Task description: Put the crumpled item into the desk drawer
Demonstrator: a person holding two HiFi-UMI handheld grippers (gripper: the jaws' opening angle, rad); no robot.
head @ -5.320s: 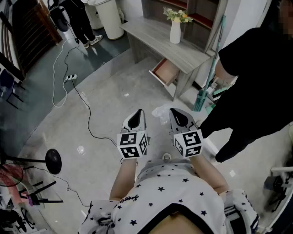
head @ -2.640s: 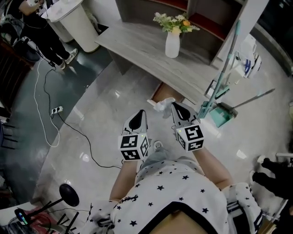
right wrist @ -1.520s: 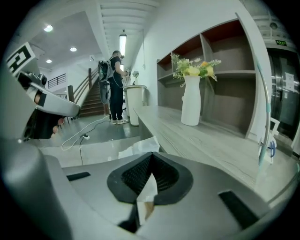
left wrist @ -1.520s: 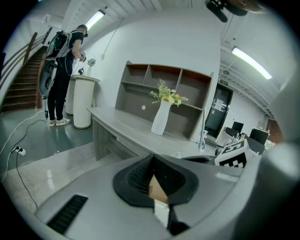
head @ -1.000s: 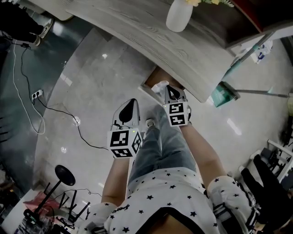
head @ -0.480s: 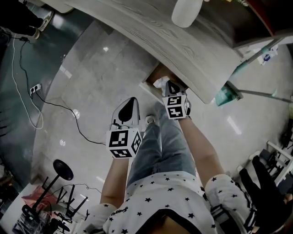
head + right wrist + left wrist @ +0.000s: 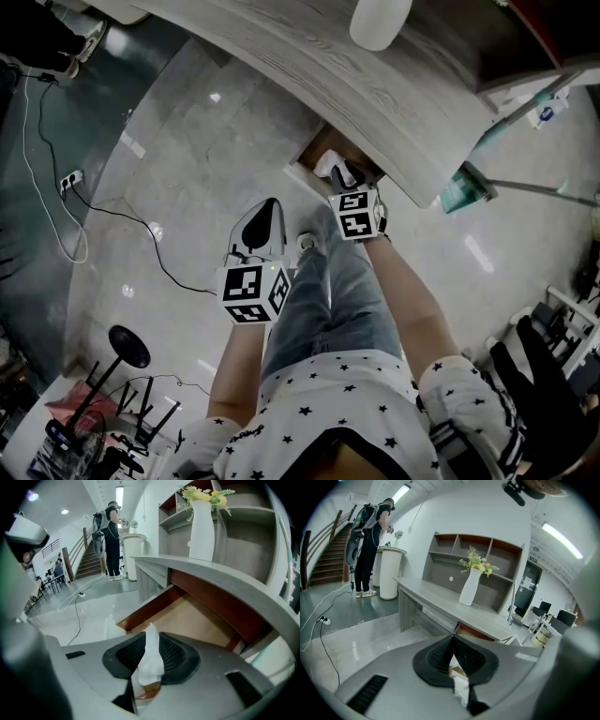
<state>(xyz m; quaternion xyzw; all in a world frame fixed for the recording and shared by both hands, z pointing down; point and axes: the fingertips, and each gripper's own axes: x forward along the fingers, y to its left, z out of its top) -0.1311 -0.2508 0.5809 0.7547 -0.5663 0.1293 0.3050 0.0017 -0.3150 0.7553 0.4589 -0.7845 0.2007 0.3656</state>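
Observation:
My right gripper [image 7: 149, 645] is shut on a crumpled white tissue [image 7: 150, 660], which sticks up between its black pads. It hangs just over the open desk drawer [image 7: 187, 617], whose wooden bottom is bare. In the head view the right gripper [image 7: 339, 172] reaches over the drawer [image 7: 319, 150] under the grey desk [image 7: 309, 56], with the tissue [image 7: 325, 167] at its tip. My left gripper [image 7: 267, 211] hangs back above the floor, left of my leg. Its jaws [image 7: 451, 641] are shut and hold nothing.
A white vase [image 7: 380, 21] with flowers stands on the desk above the drawer. A mop and green dustpan [image 7: 461, 189] lean at the desk's right end. A black cable and power strip [image 7: 70, 183] lie on the floor at left. A person [image 7: 370, 541] stands far back by a white pedestal.
I have walked up to the desk. My right gripper, with the tissue, has moved forward from beside the left gripper to over the open drawer. The left gripper has stayed back.

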